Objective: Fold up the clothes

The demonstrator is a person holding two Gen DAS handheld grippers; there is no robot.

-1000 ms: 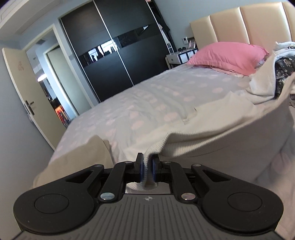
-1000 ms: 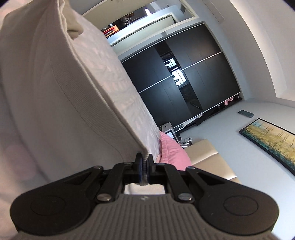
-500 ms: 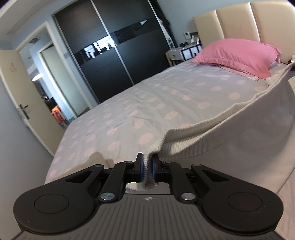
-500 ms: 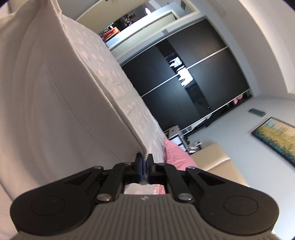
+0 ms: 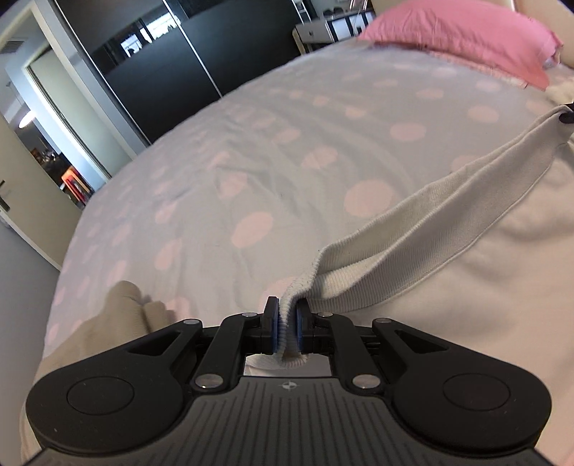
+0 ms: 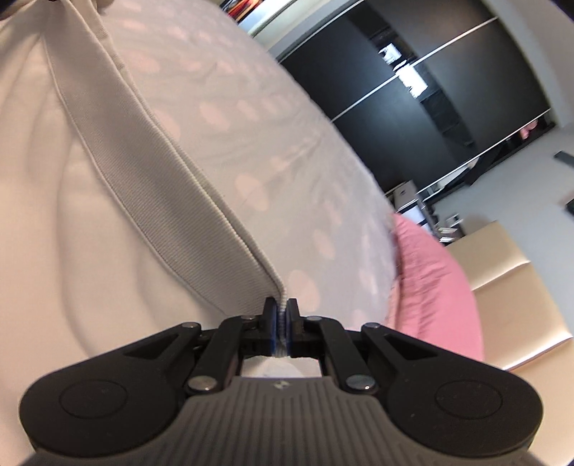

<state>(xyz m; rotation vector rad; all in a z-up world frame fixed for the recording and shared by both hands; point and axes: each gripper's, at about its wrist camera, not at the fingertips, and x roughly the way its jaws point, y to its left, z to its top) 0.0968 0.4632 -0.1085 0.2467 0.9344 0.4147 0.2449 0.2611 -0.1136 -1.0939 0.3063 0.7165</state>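
Note:
A cream sweatshirt [image 5: 484, 272] with a ribbed hem band [image 5: 412, 229] is stretched between both grippers above the bed. My left gripper [image 5: 287, 324] is shut on one corner of the ribbed hem. The band runs from it up to the right, where the tip of the other gripper [image 5: 567, 116] shows at the frame edge. In the right wrist view my right gripper [image 6: 283, 322] is shut on the opposite hem corner, and the sweatshirt [image 6: 71, 215] fills the left of that view, its band [image 6: 172, 200] running to the upper left.
Under the garment lies the bed's grey sheet with pink dots [image 5: 269, 150]. A pink pillow [image 5: 466, 32] and beige headboard [image 6: 509, 286] are at the bed's head. A beige cloth [image 5: 107, 322] lies at the near left. A black sliding wardrobe [image 5: 161, 53] and an open doorway [image 5: 53, 143] stand beyond.
Both grippers swept across and down toward the bed, still holding the hem. The sweatshirt now stretches flatter over the sheet, and the pile of clothes by the headboard has left the left view.

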